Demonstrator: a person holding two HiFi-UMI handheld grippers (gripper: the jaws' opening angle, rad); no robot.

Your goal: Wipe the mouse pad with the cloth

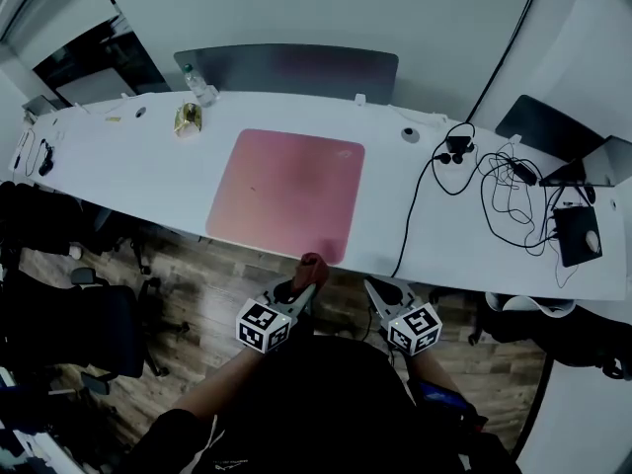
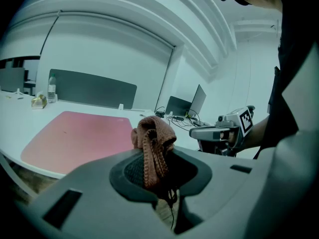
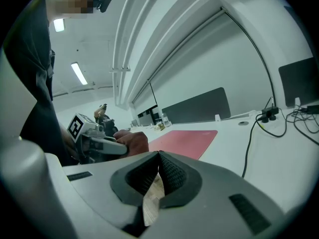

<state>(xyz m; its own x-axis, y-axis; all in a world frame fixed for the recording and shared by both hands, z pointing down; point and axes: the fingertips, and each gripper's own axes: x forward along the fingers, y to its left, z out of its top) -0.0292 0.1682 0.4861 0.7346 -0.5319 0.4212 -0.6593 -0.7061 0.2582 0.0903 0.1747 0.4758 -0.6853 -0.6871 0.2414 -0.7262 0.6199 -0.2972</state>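
Left gripper (image 2: pixel 155 177) is pinching the cloth (image 2: pixel 152 142). Its jaws are pressing in on a bunched rust-brown knit, with the wad sticking up past the tips. The lower end is buried between the pads, so we're not seeing how much is in there. Right gripper (image 3: pixel 159 164) is sitting with jaws pressed together and nothing between them; only wood floor is showing through the slot below the tips.

We're reading both grippers as hanging off the near side of the white desk (image 1: pixel 138 171), over the floor, side by side but apart. Head view is putting the cloth right at the desk's front edge, near the pink mouse pad (image 1: pixel 286 194). We're not able to tell whether it's touching that edge. Pad is lying flat mid-desk, near side close to the front edge, fully in view.

Our torso is blocking the bottom of the head view and hiding most of both arms. Black cables (image 1: pixel 509 191) are tangling on the desk's right, and the dark devices there are getting cut off by the frame. Clear bottle (image 1: pixel 200 87) is standing by the grey divider (image 1: pixel 286 67). The small yellowish item (image 1: pixel 188 118) beside it is too small to identify.
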